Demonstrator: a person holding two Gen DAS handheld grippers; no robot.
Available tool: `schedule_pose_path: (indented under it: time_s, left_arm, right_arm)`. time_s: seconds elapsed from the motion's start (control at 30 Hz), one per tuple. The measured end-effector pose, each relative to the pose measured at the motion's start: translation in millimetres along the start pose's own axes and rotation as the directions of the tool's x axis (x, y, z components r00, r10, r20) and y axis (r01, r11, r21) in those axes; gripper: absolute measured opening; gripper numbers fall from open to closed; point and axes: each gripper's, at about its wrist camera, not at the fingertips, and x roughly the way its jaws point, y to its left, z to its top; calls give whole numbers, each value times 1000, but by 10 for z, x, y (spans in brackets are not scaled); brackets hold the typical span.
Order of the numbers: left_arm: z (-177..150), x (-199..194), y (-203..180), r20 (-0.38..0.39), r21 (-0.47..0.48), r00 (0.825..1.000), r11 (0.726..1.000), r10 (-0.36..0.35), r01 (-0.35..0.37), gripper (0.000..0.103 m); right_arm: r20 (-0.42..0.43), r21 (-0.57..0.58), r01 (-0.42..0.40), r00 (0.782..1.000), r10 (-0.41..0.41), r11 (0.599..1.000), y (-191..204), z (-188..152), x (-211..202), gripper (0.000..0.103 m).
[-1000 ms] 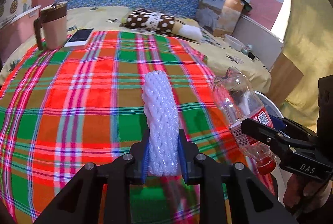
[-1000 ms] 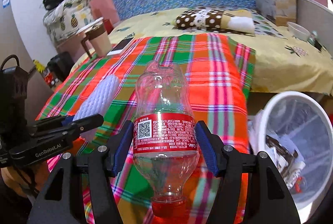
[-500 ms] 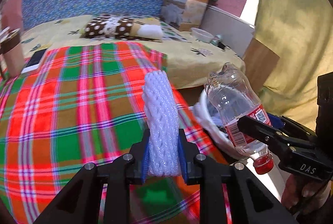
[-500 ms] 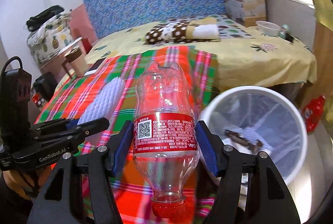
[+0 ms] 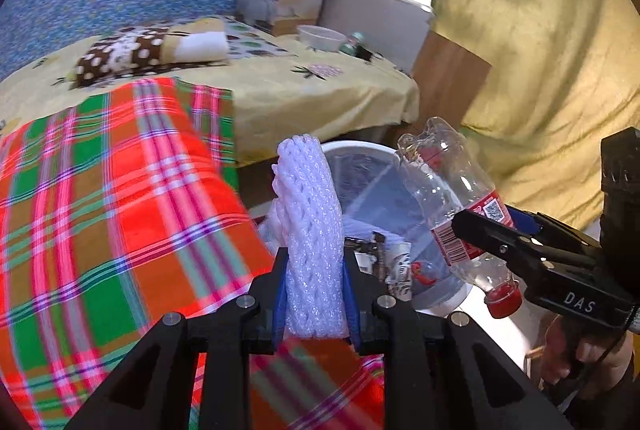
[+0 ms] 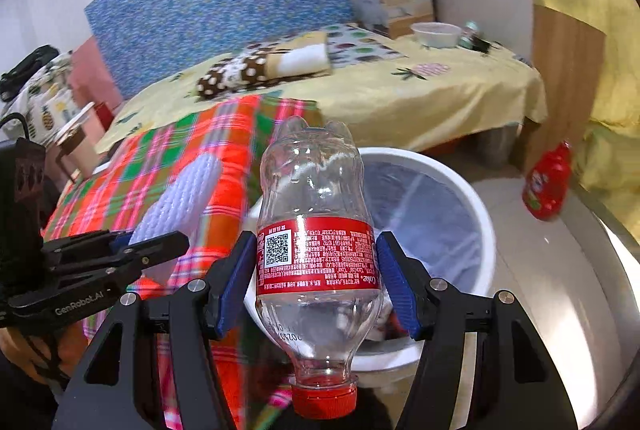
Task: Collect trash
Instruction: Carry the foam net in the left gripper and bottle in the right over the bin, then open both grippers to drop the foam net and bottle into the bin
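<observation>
Trash is now carried off the plaid blanket (image 5: 100,190) at the bed's edge toward the white bin (image 6: 440,190): left gripper (image 5: 314,294) jaws clamp the foam net sleeve (image 5: 308,214), right gripper (image 6: 316,286) jaws clamp the plastic bottle (image 6: 316,230), so dropping likely comes next.

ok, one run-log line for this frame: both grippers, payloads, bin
left gripper: shut on foam net | right gripper: shut on plastic bottle | trash bin: ahead, below both

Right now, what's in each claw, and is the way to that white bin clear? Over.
Left gripper shut on white foam net. Right gripper shut on empty plastic bottle, cap down. White trash bin just ahead, mouth unobstructed.
</observation>
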Motion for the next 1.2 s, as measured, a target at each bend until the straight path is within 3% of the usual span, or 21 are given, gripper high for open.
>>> schedule_pose_path:
  time_s: [0.27, 0.53, 0.7, 0.9, 1.2]
  left_arm:
    - [126, 422, -235, -54, 43, 997, 997, -58, 61, 25]
    - [113, 718, -299, -111, 57, 992, 996, -67, 73, 27]
    - [119, 695, -284, -97, 49, 993, 996, -71, 76, 30]
    - [142, 624, -265, -73, 39, 994, 996, -81, 84, 41]
    - [64, 350, -248, -29, 41, 997, 997, -72, 73, 41]
  right_arm:
    - [-60, 36, 51, 997, -48, 998, -288, -52, 172, 63]
    - [-118, 39, 58, 992, -53, 998, -408, -117, 274, 64]
    - [-94, 37, 48, 995, -44, 998, -405, -98, 210, 64]
    - [-54, 33, 41, 998, -39, 999, -405, -53, 111, 64]
    - [-9, 39, 42, 999, -42, 998, -278, -75, -83, 64]
